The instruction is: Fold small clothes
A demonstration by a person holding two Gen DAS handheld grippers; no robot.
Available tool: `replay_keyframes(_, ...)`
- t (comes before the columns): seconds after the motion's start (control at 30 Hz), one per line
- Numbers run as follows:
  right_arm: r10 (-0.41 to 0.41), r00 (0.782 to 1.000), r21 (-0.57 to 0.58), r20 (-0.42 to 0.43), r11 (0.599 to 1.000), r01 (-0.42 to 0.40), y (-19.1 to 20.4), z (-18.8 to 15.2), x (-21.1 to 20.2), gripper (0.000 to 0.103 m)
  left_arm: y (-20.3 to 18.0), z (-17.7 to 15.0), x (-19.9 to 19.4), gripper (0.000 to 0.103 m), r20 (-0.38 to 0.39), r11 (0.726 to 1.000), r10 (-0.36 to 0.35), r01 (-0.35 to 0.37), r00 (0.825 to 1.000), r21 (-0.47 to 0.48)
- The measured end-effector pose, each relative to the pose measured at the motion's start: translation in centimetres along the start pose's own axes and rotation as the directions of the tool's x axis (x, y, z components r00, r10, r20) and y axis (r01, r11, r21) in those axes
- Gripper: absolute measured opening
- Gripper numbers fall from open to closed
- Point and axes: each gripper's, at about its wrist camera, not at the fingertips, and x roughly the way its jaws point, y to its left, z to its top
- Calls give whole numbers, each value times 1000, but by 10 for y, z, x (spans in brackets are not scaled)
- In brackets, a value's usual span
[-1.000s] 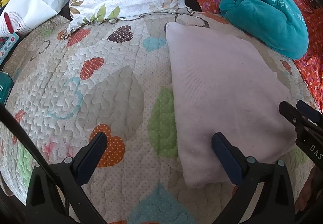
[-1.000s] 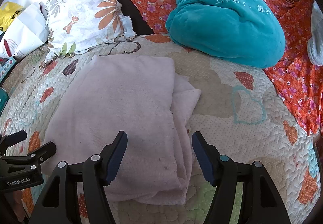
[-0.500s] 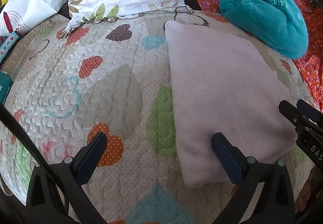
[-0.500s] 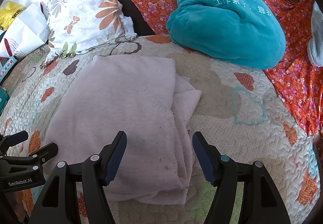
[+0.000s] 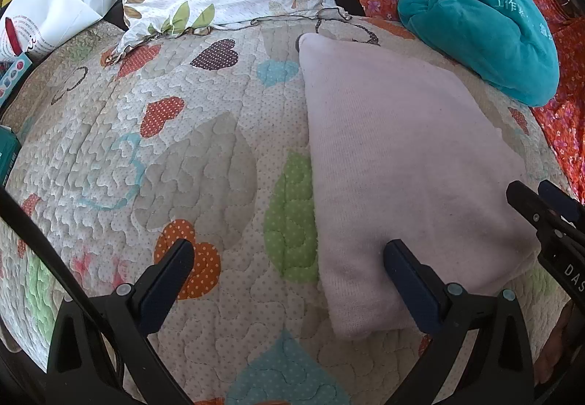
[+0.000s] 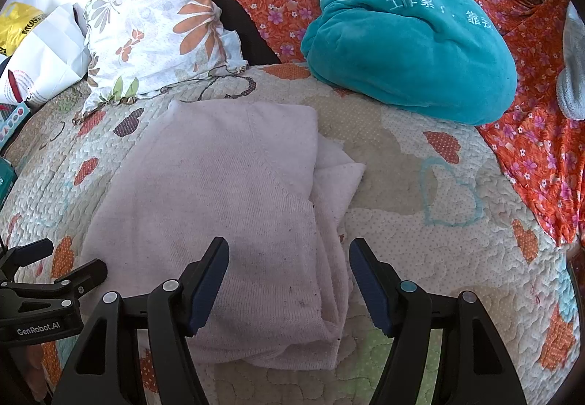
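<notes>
Quilted heart-print bedcover [image 5: 190, 163] lies under us; nearest, our left gripper [image 5: 289, 271] and right gripper [image 6: 289, 280] both gape wide, holding nothing. Beyond them the pink garment [image 6: 219, 200] rests folded, a layer poking out right. We judge one more fold is next, needing grips on its near edge.

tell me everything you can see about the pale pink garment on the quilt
The pale pink garment is a soft fine-ribbed knit, folded into a rough rectangle lying flat on the heart-patterned quilt. A diagonal seam crosses its top layer, and underlayers stick out along its right edge. Small dark specks dot the near part. Both sets of jaws are open on the near side of it and hold nothing.
</notes>
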Motion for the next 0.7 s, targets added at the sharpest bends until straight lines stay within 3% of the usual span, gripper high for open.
replay_keyframes(0.7, 6, 1000, -6, -2, 1000, -6, 1, 0, 0, 74, 0, 0, 0, 103, -1, 1000, 0, 0, 1000, 0)
